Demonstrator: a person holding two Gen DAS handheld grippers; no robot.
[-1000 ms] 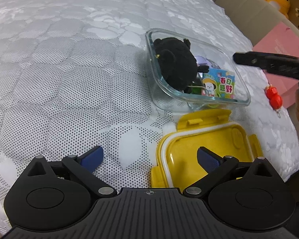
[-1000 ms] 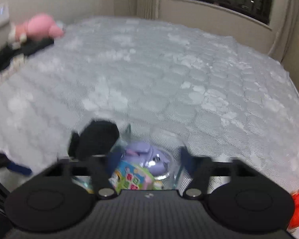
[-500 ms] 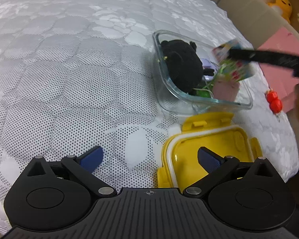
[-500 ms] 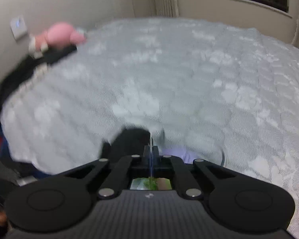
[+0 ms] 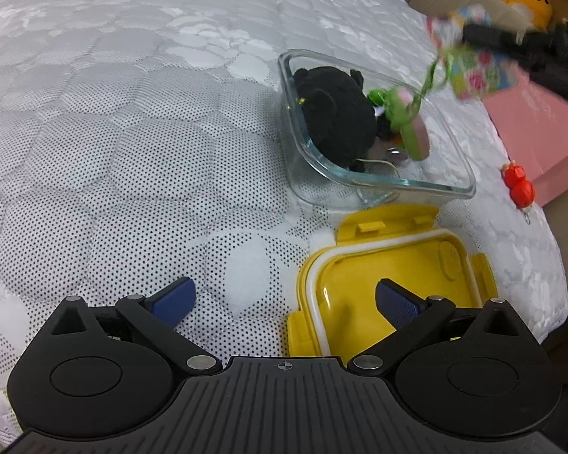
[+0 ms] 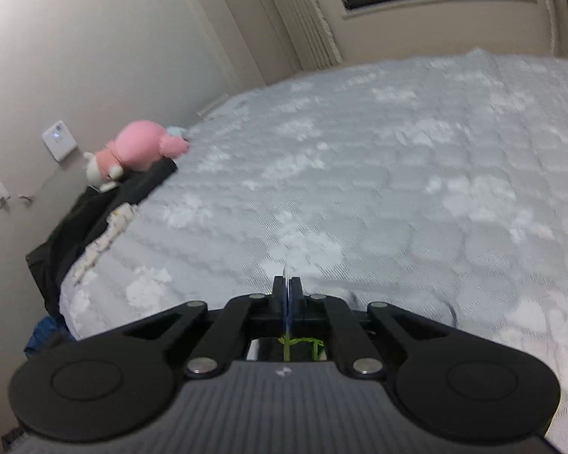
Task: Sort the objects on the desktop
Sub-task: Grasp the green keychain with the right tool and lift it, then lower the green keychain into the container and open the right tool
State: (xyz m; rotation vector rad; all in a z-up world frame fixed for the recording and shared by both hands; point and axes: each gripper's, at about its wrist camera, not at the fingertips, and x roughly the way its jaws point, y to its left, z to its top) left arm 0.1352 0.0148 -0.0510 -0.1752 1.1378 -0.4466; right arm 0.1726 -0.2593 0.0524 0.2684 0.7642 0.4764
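Observation:
A clear glass container point(image 5: 462, 185) sits on the bed and holds a black plush toy point(image 5: 337, 121) and small items. My right gripper point(image 5: 469, 34) is shut on a colourful card point(image 5: 477, 72) and holds it above the container's far right. A green cord point(image 5: 431, 75) runs from the card to a green and pink charm point(image 5: 405, 128) hanging over the container. In the right wrist view the right gripper point(image 6: 287, 283) pinches the card's thin edge. My left gripper point(image 5: 284, 297) is open and empty, above the yellow lid point(image 5: 390, 261).
A red charm point(image 5: 518, 187) lies right of the container beside a pink box point(image 5: 530, 125). A yellow plush point(image 5: 534, 0) sits far right. A pink plush point(image 6: 140, 151) lies on dark fabric at the bed's far left edge.
My right gripper closed on the card inside the container and lifted it up and right. The green charm came up on its cord. The left gripper stayed put.

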